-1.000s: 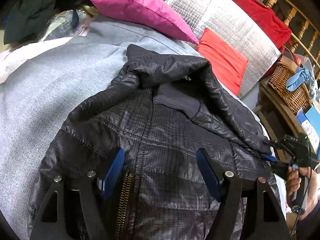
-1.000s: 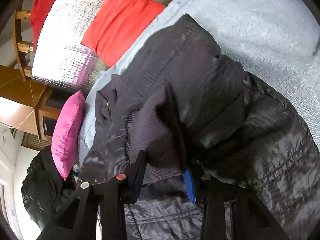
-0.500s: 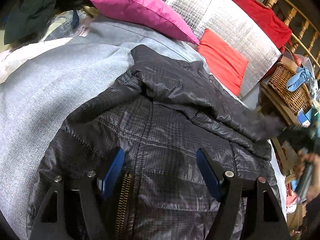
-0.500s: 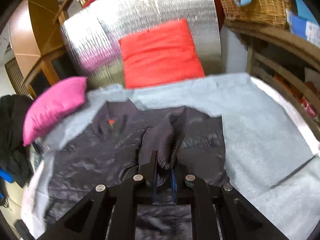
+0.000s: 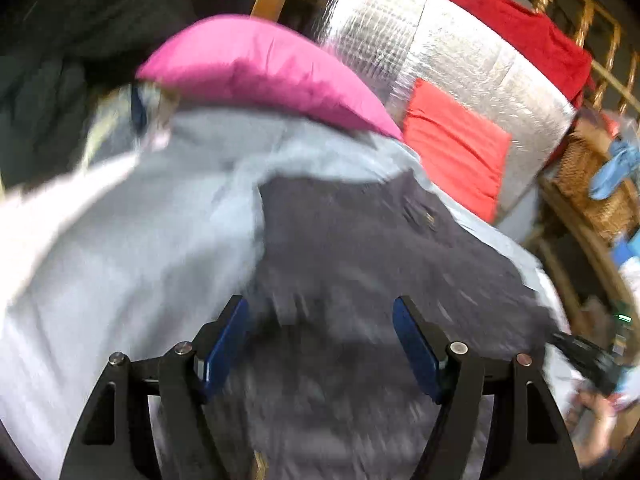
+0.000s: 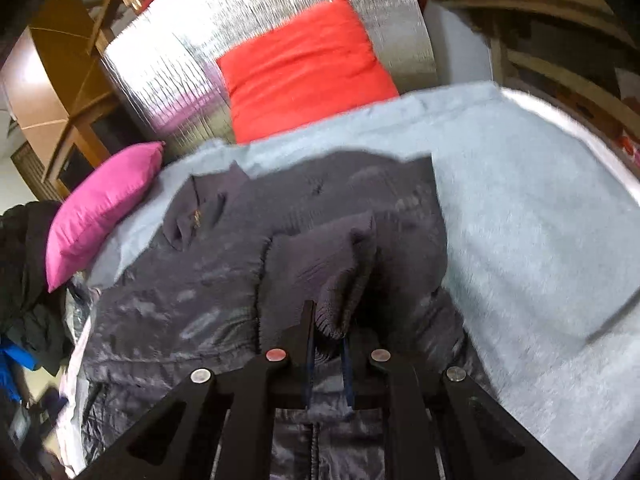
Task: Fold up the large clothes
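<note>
A dark grey quilted jacket (image 5: 360, 264) lies spread on a grey blanket (image 5: 132, 264); it also shows in the right wrist view (image 6: 240, 264). My left gripper (image 5: 320, 344) is open and empty, its blue pads just above the jacket. The left wrist view is blurred. My right gripper (image 6: 328, 344) is shut on the jacket's ribbed knit cuff (image 6: 332, 276), which bunches up between the fingers, with the sleeve folded over the jacket body. The right gripper also shows at the right edge of the left wrist view (image 5: 580, 356).
A pink pillow (image 5: 260, 72) and a red cushion (image 5: 452, 152) lean at the back against a silver foil panel (image 5: 420, 40). A wicker basket (image 5: 592, 184) stands on wooden shelving at the right. Dark clothes (image 6: 24, 280) pile at the left.
My right gripper has carried the cuff across, laying the sleeve over the jacket body. My left gripper has lifted and tilted up and stays open.
</note>
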